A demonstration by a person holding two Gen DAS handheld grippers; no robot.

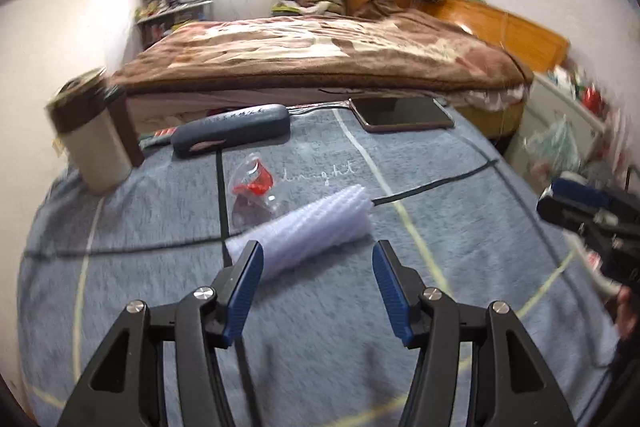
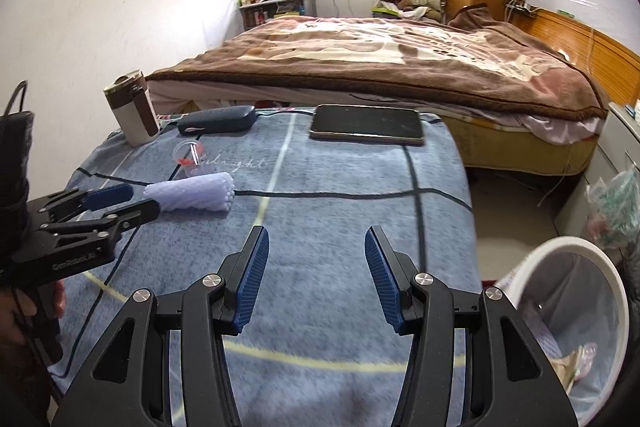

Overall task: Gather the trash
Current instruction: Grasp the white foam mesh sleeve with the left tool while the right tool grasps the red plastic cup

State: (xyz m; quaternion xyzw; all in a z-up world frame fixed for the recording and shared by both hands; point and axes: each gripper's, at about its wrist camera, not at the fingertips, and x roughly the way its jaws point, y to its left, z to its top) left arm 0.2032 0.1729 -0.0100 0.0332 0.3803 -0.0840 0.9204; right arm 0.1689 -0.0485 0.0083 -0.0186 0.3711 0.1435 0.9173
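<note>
From the left wrist camera, the left gripper (image 1: 318,261) has its blue-padded fingers spread wide and empty over the grey-blue blanket with pale and dark stripes (image 1: 460,227). The rolled sheet of pale lilac bubble wrap (image 1: 308,227) lies just ahead, its near end beside the left finger pad; whether they touch is lost in motion blur. Past it lies a crumpled clear plastic wrapper with red print (image 1: 254,183), next to a thin black cable (image 1: 221,195). Bare blanket stretches to the right, where the right gripper (image 1: 576,205) enters, cut off by the frame edge. A dark blue oblong case (image 1: 232,131), a flat dark tablet (image 1: 404,115) and a cream tumbler with a brown sleeve (image 1: 94,139) line the far edge.

From the right wrist camera, the right gripper (image 2: 316,275) also stands wide open, holding nothing, above open blanket. The blanket's right edge drops off to the floor, where a white round bin lined with clear plastic (image 2: 612,291) sits, partly cut off, with scraps inside too small to identify. The left gripper (image 2: 136,201) reaches the roll's end at the left
</note>
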